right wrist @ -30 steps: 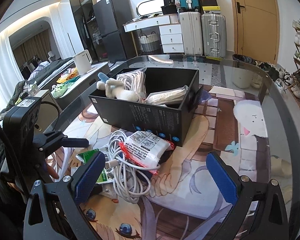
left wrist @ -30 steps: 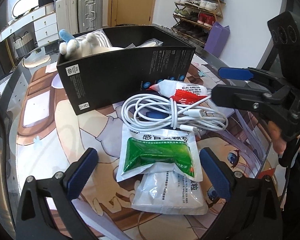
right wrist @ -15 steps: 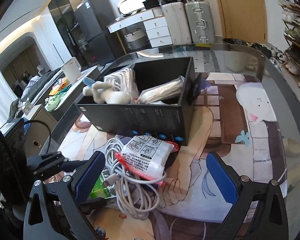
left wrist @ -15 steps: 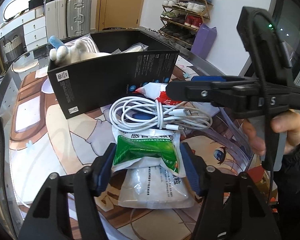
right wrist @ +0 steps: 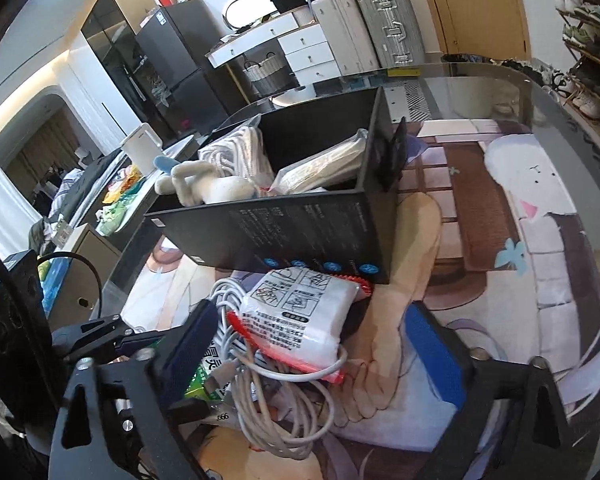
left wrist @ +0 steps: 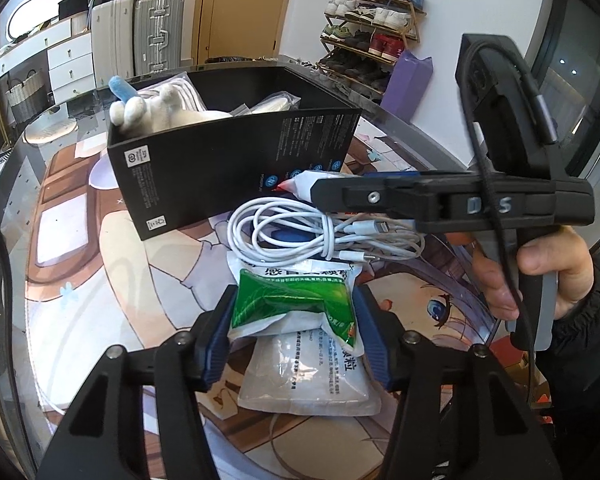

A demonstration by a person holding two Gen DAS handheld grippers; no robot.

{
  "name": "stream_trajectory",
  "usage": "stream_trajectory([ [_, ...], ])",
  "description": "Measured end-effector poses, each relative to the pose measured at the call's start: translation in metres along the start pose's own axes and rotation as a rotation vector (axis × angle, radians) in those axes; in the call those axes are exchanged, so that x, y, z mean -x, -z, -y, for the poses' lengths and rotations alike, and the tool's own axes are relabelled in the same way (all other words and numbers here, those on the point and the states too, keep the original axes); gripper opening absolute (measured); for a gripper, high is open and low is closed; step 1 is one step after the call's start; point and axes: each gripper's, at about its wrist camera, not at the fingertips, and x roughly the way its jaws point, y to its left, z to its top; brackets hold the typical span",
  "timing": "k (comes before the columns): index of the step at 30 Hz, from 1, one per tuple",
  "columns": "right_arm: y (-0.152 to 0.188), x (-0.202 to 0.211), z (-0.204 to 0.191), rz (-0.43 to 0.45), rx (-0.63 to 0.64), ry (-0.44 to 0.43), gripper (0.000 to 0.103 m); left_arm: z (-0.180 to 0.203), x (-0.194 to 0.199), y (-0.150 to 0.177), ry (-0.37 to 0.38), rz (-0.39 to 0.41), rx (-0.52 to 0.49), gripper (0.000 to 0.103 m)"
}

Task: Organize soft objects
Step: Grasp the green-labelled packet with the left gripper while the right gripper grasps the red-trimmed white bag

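Left gripper (left wrist: 294, 322) had its pads pressed on both edges of the green sachet (left wrist: 296, 300), which lay atop a white pouch (left wrist: 308, 380) just before the black box (left wrist: 236, 172). Right gripper (right wrist: 320, 348) stood wide, straddling a red-edged packet (right wrist: 300, 320) and cable coil (right wrist: 276, 404), gripping nothing. Advice: lift straight up, so the pouch beneath stays.

The green sachet (left wrist: 296, 300) carries "感冒" and more Chinese print. The right gripper (left wrist: 488, 205) shows "D S" on its side. The paper under the cable (right wrist: 268, 396) reads "666".
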Motion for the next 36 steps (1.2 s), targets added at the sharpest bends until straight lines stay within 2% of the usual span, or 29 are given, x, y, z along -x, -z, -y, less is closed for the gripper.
stream_trajectory([
  [2,0.001,0.002,0.000,0.006,-0.001,-0.012,0.083,-0.001,0.002,0.000,0.001,0.003,-0.001,0.055],
  [13,0.002,0.015,0.001,0.011,0.019,-0.064,0.049,-0.007,0.009,-0.003,-0.001,0.020,0.000,0.055],
  [21,0.002,0.035,0.008,0.067,0.023,-0.093,0.048,-0.012,0.018,-0.005,-0.007,0.046,0.006,0.055],
  [28,0.001,0.046,0.008,0.096,0.029,-0.103,0.048,-0.017,0.026,-0.005,-0.004,0.063,0.010,0.044],
  [36,0.000,0.057,0.005,0.118,0.048,-0.106,0.048,-0.013,0.019,-0.005,-0.023,0.044,-0.001,0.045],
])
